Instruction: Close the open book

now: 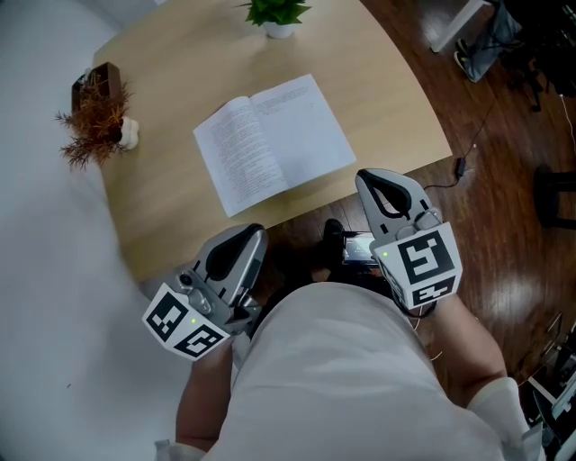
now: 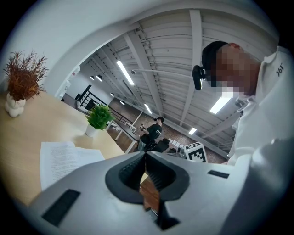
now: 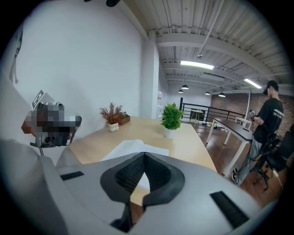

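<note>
**Book open, both tools empty**

Upper left: dried plant [image 1: 93, 122] on the table [image 1: 162, 207]. Lower left: left gripper [image 1: 250, 236], jaws pressed together on nothing. Centre: book [image 1: 273, 142], open, which I see whole. Top edge: green plant [image 1: 277, 13], cut off. Lower right: right gripper [image 1: 376, 183], likewise closed, empty.

the open book [image 1: 273, 142] lies flat on the table [image 1: 162, 207], toward its right side. beyond the book, at the far edge, stands a potted plant [image 1: 278, 15]; well to the left, by the left edge, is a dried plant [image 1: 94, 122] with a box [image 1: 97, 81] just behind it. the left gripper [image 1: 250, 234] and right gripper [image 1: 376, 177] are off the table's near edge, apart from the book, left before its near-left corner, right near its near-right corner.
</note>
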`<state>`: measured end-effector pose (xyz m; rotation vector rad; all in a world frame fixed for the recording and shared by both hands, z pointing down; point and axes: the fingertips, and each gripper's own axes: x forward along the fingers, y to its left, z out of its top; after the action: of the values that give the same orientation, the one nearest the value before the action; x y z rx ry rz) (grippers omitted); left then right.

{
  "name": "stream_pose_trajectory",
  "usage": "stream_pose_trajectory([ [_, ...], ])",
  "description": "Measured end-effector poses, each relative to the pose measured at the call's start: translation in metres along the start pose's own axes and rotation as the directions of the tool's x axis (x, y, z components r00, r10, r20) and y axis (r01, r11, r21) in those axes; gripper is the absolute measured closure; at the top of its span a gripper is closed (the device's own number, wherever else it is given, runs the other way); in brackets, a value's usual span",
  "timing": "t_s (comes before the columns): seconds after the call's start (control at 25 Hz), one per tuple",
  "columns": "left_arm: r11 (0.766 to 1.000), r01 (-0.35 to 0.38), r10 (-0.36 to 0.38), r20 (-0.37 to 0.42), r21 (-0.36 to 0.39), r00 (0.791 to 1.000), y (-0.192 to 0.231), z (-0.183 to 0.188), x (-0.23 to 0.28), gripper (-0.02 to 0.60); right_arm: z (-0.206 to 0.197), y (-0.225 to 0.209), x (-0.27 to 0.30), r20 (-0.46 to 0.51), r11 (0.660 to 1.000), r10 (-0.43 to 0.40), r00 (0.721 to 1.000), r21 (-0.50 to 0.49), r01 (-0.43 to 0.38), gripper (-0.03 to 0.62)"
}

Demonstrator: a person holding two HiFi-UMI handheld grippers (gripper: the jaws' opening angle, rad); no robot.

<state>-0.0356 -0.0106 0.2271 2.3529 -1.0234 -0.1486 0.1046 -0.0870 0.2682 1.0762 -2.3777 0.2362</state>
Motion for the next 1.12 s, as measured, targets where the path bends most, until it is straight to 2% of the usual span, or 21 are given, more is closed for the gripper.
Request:
stream_pose_trajectory([
  [0.2, 1.0, -0.006, 0.006, 0.001, 0.011, 1.0, -0.007, 0.003, -0.005, 0.584, 0.007, 0.0, -0.012, 0.015, 0.999, 0.013, 1.0, 0.033, -0.013, 0.592],
  [0.72, 0.999, -0.014, 0.014, 0.0, 0.032, 1.0, -0.028, 0.007, -0.015, 0.584, 0.025, 0.015, -0.034, 0.047, 0.998, 0.068, 0.997, -0.005, -0.068, 0.592],
  [1.12, 0.999, -0.009, 0.009, 0.011, 0.044, 1.0, -0.038, 0.012, -0.013, 0.584, 0.041, 0.014, -0.048, 0.077, 0.996, 0.082, 0.994, -0.034, -0.079, 0.592],
])
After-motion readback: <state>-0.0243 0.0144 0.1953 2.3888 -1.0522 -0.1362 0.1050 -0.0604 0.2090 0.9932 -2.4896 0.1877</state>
